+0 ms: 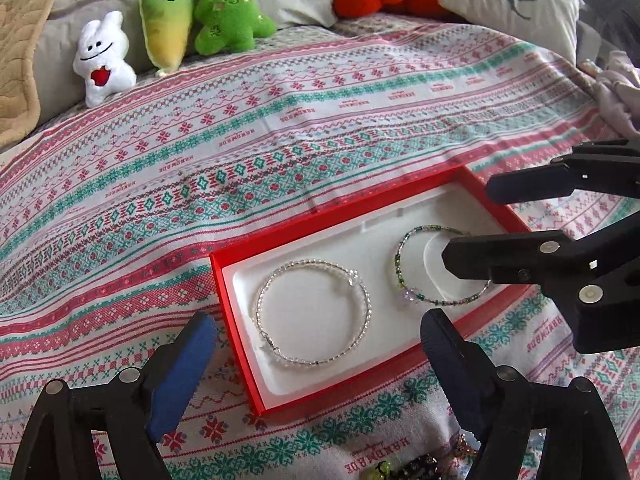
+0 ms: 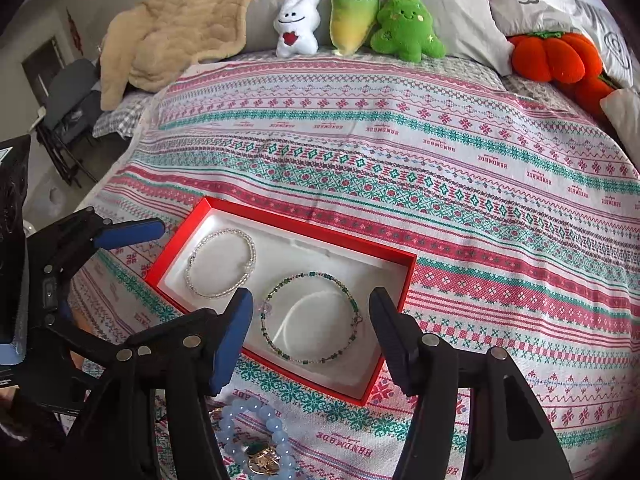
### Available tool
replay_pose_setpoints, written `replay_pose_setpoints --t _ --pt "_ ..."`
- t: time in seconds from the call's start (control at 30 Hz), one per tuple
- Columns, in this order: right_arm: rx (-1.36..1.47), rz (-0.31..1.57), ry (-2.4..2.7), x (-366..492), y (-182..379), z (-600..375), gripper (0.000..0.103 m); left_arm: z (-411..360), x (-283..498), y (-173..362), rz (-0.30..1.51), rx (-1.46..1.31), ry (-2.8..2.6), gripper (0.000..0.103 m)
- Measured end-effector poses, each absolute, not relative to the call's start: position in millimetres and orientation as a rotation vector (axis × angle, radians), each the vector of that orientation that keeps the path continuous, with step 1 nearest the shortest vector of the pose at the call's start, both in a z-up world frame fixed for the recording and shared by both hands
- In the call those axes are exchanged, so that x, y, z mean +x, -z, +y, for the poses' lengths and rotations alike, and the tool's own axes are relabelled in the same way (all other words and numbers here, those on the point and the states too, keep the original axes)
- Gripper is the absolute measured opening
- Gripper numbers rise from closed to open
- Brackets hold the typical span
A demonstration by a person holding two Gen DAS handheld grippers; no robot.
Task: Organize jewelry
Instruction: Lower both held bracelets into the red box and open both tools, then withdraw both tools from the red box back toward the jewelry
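Ahead of the left tool (image 1: 320, 354), wide open and empty, the clear bracelet (image 1: 313, 312) and beside it the green beaded bracelet (image 2: 311, 318) already lie in the red box (image 2: 280, 220); under the right tool (image 2: 312, 338), likewise open and empty, the blue bead bracelet (image 2: 256, 436) remains on the bed.

Two bracelets (image 2: 311, 319) — red box (image 2: 406, 284)

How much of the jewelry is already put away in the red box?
Done: two pieces lie in the red box, a clear beaded bracelet and a green beaded one.

In hand: nothing. The left gripper and right gripper are both open and empty over the box.

Left: a pale blue bead bracelet and a gold piece wait on the cloth.
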State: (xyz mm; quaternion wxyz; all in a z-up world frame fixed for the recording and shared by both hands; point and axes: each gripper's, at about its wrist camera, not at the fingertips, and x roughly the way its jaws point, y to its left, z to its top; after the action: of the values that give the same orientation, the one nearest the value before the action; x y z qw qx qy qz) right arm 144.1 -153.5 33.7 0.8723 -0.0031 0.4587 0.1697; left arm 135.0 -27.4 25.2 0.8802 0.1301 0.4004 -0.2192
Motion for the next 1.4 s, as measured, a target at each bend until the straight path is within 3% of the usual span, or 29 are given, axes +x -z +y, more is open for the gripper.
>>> replay_pose_setpoints --t 0.5,0.83,1.4 --pt "-0.072 0.945 -0.302 103 -56 -157 0.071 -7 110 -33 0.883 0.237 0.368 0.088" --pt "-0.071 0.943 -0.235 73 -60 -167 0.081 11 84 -39 0.9 0.154 0.309 0.094" --pt "-0.215 1.017 -0.24 31 -14 -166 0.082 44 53 -5 0.969 0.139 0.31 0.096"
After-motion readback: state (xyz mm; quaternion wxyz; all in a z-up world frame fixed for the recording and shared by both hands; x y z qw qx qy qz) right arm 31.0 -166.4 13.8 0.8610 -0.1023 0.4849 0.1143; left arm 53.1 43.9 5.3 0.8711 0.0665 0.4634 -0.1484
